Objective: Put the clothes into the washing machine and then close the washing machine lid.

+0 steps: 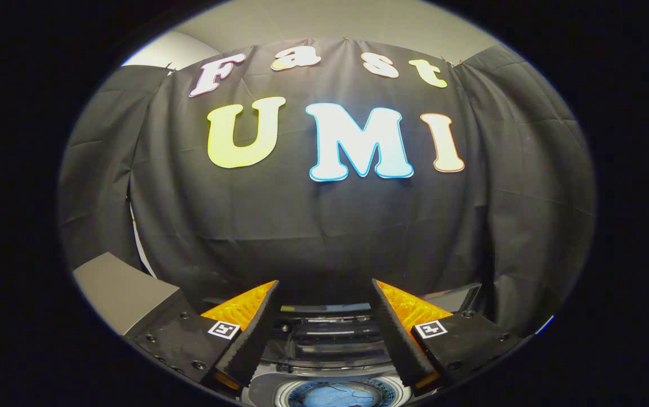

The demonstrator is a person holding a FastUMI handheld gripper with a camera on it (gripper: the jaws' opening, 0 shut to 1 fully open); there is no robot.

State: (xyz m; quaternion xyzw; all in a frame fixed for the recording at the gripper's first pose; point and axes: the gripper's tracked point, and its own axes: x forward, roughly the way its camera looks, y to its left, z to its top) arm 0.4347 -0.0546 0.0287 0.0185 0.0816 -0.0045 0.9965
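Note:
My gripper stands open, its two fingers spread wide with nothing between them. Below and between the fingers lies the top of the washing machine, its dark rear panel showing. Closer to me, the round drum opening is visible with blue cloth inside it. The raised lid seems to stand behind the right finger, though it is partly hidden.
A grey box-like object stands to the left of the left finger. The black cloth wall hangs close behind the machine. A pale ceiling shows above it.

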